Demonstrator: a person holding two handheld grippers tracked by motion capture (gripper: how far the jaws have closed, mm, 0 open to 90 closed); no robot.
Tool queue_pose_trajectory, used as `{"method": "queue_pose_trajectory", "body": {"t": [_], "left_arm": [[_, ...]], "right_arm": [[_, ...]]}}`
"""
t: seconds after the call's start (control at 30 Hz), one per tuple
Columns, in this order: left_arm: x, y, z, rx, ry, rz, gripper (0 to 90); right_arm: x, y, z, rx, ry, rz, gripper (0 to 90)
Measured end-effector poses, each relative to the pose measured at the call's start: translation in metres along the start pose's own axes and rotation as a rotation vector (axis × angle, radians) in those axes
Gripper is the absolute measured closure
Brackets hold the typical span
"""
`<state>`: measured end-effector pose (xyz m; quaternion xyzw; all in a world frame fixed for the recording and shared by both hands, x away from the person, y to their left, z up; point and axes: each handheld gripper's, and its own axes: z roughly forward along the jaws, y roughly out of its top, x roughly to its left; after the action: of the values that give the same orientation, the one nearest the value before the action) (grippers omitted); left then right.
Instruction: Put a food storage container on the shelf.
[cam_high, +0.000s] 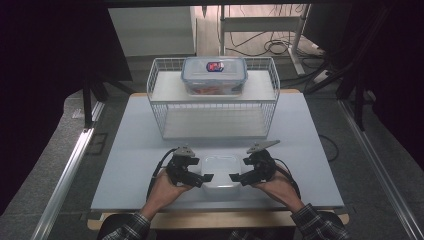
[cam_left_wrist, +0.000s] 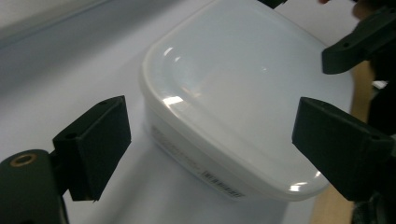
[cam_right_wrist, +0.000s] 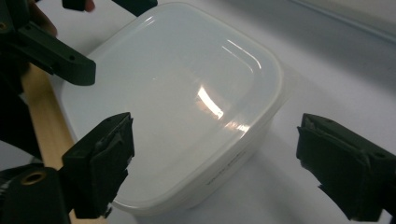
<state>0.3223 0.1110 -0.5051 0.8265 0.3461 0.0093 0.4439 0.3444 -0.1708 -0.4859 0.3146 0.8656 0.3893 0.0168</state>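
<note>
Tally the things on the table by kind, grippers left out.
White lidded container: 1
Clear container with blue-rimmed lid: 1
White wire rack: 1
Total: 3

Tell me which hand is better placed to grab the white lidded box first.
Neither clearly: the left claw and right claw flank the white box symmetrically, both open and not gripping it. A grasp with both at once looks most likely.
</note>
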Motion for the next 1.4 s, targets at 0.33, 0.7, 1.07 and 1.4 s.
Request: {"method": "queue_pose_trajectory", "body": {"t": [0.33,0.7,1.07,1.4], "left_arm": [[0.003,-0.009,-0.008,0.026,-0.110,-0.206,32.5],[-0.002,0.000,-0.022,-0.081,0.062,-0.193,68.8],[0.001,-0.005,-0.022,-0.148,0.094,-0.229,77.6],[0.001,-0.004,-0.019,-0.155,0.128,-0.236,78.5]], "right_arm": [[-0.001,-0.002,-0.004,0.032,0.080,0.150,34.9],[-0.003,0.002,-0.022,-0.071,0.017,0.187,70.5],[0.002,0.003,-0.017,-0.129,-0.069,0.125,73.5],[0.000,-0.001,-0.010,-0.153,-0.105,0.150,77.8]]}}
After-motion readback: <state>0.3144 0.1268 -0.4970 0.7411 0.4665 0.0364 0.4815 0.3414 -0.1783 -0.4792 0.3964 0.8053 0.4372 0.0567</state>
